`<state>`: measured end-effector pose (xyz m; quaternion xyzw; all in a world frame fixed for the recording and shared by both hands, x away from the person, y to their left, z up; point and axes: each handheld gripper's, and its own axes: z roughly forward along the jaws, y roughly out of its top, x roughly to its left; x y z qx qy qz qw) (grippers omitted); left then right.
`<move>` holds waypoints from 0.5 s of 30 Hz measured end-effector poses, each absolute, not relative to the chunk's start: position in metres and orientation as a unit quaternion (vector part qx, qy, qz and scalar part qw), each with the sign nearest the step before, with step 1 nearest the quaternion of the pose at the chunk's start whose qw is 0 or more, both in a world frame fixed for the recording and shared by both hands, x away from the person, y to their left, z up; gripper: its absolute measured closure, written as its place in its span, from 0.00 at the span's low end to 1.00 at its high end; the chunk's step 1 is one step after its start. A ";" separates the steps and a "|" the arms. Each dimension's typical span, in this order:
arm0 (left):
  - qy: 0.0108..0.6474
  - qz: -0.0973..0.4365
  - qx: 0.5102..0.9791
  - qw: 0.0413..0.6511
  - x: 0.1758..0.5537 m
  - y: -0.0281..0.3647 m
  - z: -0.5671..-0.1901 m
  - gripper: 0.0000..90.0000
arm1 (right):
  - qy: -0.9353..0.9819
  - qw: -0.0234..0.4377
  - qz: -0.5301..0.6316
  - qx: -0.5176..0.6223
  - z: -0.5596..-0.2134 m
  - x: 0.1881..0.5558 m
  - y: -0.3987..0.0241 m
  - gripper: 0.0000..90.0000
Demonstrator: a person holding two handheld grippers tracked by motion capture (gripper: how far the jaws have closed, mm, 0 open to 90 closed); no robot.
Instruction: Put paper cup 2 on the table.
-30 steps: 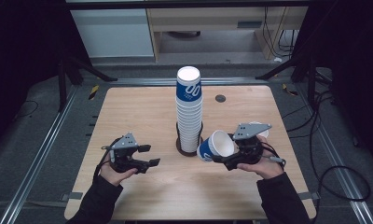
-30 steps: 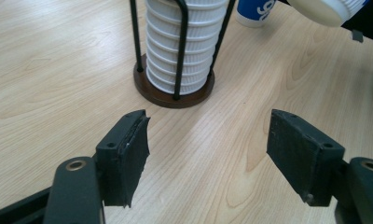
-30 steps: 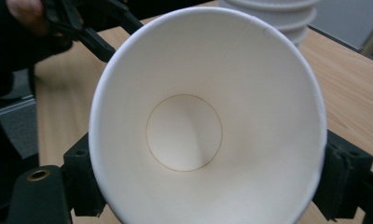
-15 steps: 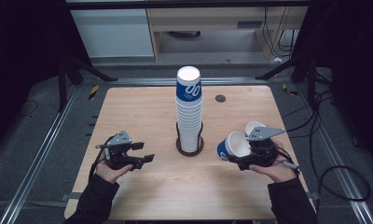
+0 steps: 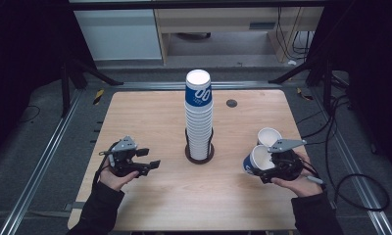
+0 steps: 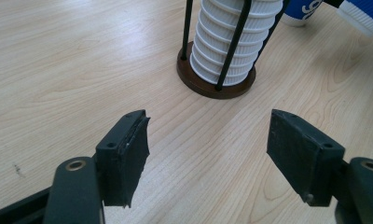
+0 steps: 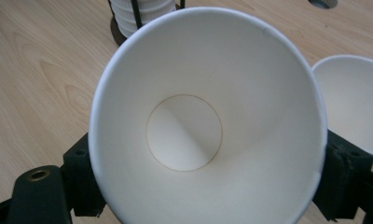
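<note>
- The right gripper (image 5: 262, 169), at the near right of the counter (image 5: 150, 117), has its fingers (image 7: 336, 179) clamped on a blue paper cup (image 5: 255, 160); the cup lies tilted on its side in the grip, mouth turned toward the gripper's own camera, so its white inside and round bottom show in the right gripper view.
- The left gripper (image 5: 147, 164) sits at the near left, held just above the bare wood; its fingers (image 6: 124, 156) stand apart with nothing between them, pointing toward the middle of the counter.
- Just beyond the held cup, a second paper cup (image 5: 269, 136) stands upright on the counter with its mouth up, close beside the first.
- At the middle, a tall stack of paper cups (image 5: 199, 117) rises upside down from a round brown cup holder (image 6: 201, 84) with thin black rods.
- Farther back, a small dark round hole (image 5: 232, 103) sits in the counter.
</note>
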<state>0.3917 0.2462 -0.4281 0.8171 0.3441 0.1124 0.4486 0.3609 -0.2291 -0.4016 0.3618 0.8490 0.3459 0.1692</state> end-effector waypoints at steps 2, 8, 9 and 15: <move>0.344 0.114 0.819 0.445 0.392 0.246 -0.429 0.32 | 0.848 0.170 0.340 0.368 -0.403 0.362 -0.231 0.18; 0.343 0.114 0.820 0.444 0.391 0.247 -0.429 0.32 | 0.852 0.173 0.324 0.374 -0.406 0.362 -0.226 0.18; 0.343 0.114 0.820 0.444 0.390 0.247 -0.429 0.32 | 0.853 0.173 0.318 0.376 -0.407 0.363 -0.225 0.18; 0.345 0.115 0.819 0.444 0.391 0.248 -0.429 0.32 | 0.854 0.174 0.297 0.390 -0.412 0.367 -0.223 0.18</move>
